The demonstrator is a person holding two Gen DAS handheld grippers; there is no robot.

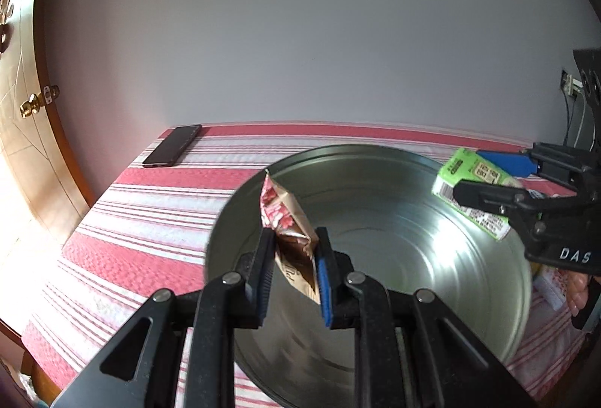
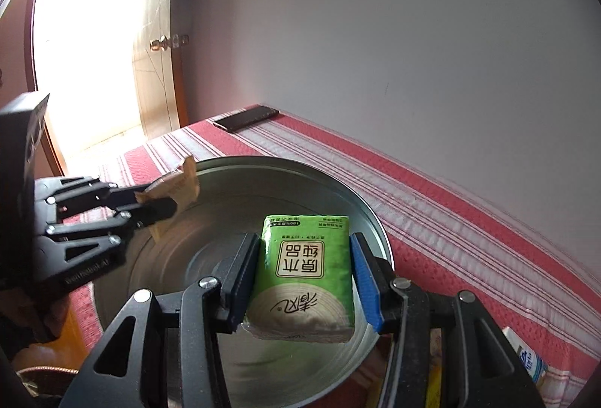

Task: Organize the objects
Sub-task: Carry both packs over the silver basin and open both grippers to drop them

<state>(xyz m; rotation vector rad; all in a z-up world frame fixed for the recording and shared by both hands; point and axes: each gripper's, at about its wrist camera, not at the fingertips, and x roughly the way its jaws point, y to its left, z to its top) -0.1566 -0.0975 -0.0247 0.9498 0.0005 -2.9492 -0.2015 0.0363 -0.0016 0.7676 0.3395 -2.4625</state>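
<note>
A round metal tin (image 1: 394, 220) (image 2: 233, 205) stands on the red-and-white striped cloth. My left gripper (image 1: 295, 239) is shut on a brown and pink snack packet (image 1: 289, 216), held over the tin's left rim; the right wrist view shows that gripper (image 2: 165, 199) with the packet (image 2: 184, 182) at the left. My right gripper (image 2: 304, 258) is shut on a green tissue pack (image 2: 304, 273) above the tin's inside. From the left wrist the pack (image 1: 465, 179) and right gripper (image 1: 484, 175) hang over the tin's far right rim.
A dark phone (image 1: 172, 145) (image 2: 246, 119) lies at the table's far left corner by the wall. A wooden door (image 1: 26, 130) stands open to the left. Small packets (image 2: 526, 355) lie on the cloth right of the tin. A hand (image 1: 578, 291) holds the right gripper.
</note>
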